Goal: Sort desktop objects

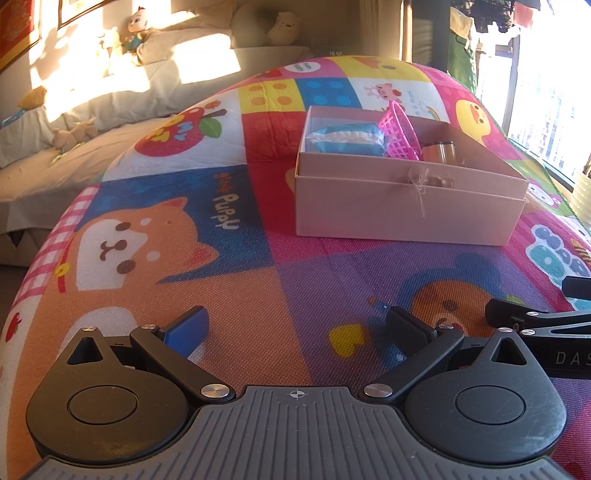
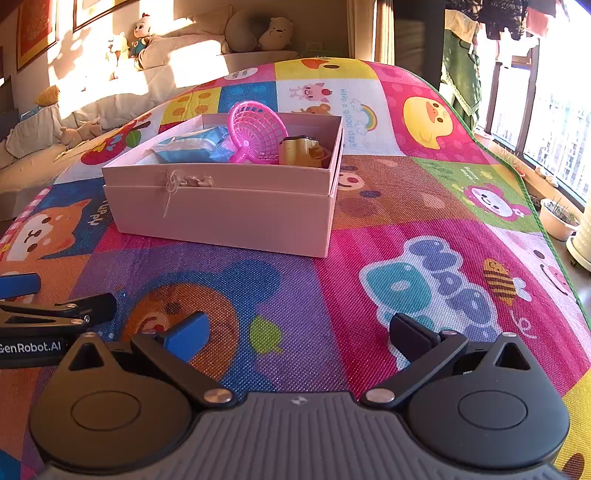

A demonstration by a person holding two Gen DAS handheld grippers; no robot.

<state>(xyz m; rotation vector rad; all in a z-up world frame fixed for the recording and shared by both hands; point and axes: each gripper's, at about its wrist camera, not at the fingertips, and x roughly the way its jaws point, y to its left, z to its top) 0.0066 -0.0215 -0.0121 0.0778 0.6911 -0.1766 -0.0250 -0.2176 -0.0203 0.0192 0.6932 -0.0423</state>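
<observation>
1. Hovering low over the cartoon-print mat (image 1: 236,258) covering the surface: left gripper (image 1: 295,328), fingers (image 1: 188,326) spread wide, holding nothing.
2. Hovering beside it over the same mat: right gripper (image 2: 299,332), fingers (image 2: 186,336) also spread wide, gripping nothing.
3. Showing at the right edge of the left wrist view as a black linkage, and the left gripper showing likewise at the left edge of the right wrist view, the two lying close side by side.
4. Sitting on the mat ahead of both grippers, well apart from the fingertips: open pink box (image 1: 406,206) (image 2: 229,218), with a bit of white string (image 2: 171,188) dangling on its near wall.
5. Lying inside the box on the left: blue-and-white packet (image 1: 347,138) (image 2: 195,147).
6. Leaning tilted in the middle of the box, rim rising above the wall: pink plastic basket (image 1: 400,129) (image 2: 256,129), touching the packet.
7. Standing at the right end of the box, just beside the basket: tan-brown object (image 1: 441,151) (image 2: 299,151), too hidden to identify.
8. Resting in the background at the left: pale sofa (image 2: 122,99) with plush toys (image 2: 275,33), lit by sun.
9. Standing along the window at the far right: plant pot (image 2: 557,219).
</observation>
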